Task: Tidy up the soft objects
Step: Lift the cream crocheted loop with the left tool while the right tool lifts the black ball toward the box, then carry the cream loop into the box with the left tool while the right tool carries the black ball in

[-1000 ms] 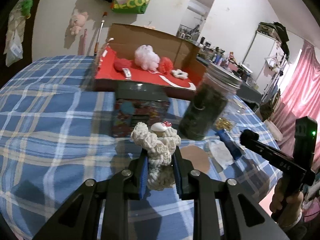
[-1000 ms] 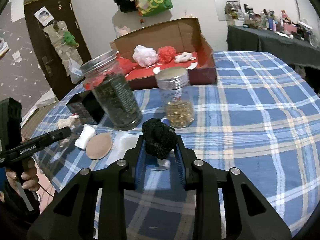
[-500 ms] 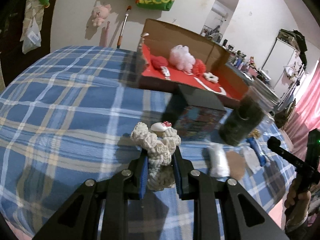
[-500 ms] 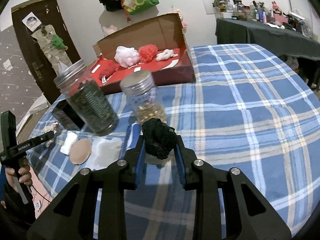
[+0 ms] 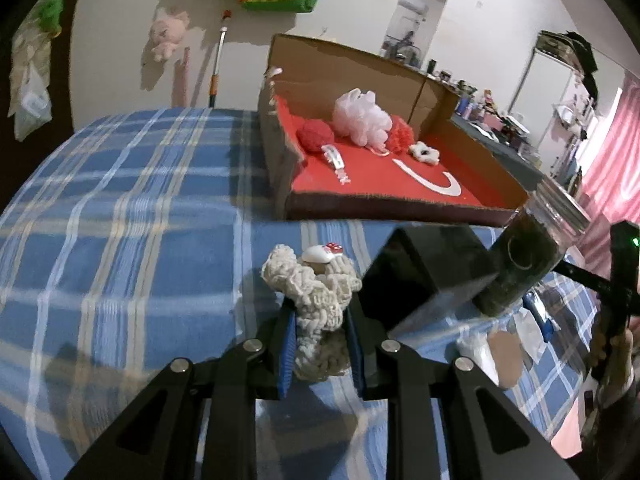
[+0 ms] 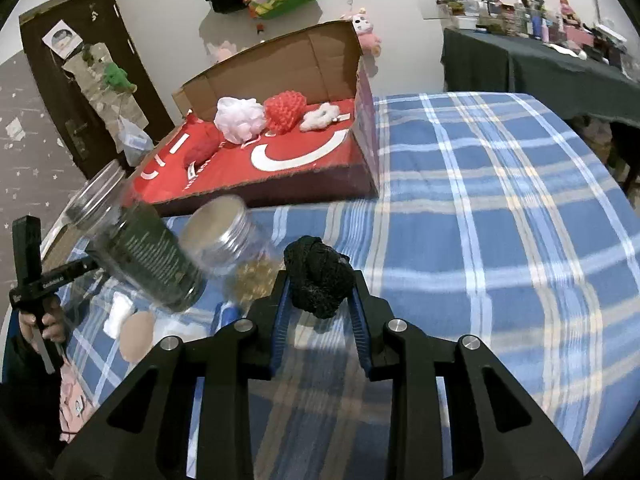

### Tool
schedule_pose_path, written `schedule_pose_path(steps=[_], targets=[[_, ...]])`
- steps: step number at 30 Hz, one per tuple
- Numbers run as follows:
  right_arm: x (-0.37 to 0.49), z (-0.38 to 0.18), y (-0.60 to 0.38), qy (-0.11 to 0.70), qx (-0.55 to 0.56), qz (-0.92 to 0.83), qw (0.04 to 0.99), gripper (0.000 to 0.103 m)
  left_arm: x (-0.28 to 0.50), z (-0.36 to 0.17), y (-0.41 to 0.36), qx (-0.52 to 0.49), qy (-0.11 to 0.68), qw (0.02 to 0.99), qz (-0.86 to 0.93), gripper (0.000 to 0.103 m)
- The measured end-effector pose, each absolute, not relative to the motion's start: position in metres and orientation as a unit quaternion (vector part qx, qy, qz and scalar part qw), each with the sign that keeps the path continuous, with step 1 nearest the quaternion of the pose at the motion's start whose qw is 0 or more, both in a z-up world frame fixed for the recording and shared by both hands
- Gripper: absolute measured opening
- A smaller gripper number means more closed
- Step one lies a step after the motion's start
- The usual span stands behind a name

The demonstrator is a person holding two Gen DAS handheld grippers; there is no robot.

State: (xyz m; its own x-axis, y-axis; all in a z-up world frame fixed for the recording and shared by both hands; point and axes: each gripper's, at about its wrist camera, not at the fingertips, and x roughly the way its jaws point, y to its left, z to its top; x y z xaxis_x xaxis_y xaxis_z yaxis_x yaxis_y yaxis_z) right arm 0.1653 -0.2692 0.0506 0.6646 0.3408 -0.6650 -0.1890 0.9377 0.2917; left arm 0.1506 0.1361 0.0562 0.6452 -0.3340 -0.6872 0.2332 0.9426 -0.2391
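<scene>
Left gripper point(image 5: 320, 322) grips a cream crochet toy point(image 5: 316, 304); right gripper point(image 6: 319, 294) grips a black yarn ball point(image 6: 318, 276), cardboard box point(image 6: 280, 152) ahead.

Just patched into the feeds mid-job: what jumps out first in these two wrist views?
Each claw is shut on a soft thing above the blue plaid tablecloth: the left claw grips a cream crocheted yarn bundle, the right claw a black knitted yarn ball. Behind them sits an open cardboard box with a red floor, holding a white mesh bath pouf among other soft items.
</scene>
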Motion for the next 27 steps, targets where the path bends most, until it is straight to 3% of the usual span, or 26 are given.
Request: schedule_pose_path(steps=[27], targets=[[0.235, 0.067, -0.266, 0.393, 0.103, 0.262, 0.875, 0.027, 0.2, 0.097, 0.12, 0.001, 0.356, 0.894, -0.273, 0.024]])
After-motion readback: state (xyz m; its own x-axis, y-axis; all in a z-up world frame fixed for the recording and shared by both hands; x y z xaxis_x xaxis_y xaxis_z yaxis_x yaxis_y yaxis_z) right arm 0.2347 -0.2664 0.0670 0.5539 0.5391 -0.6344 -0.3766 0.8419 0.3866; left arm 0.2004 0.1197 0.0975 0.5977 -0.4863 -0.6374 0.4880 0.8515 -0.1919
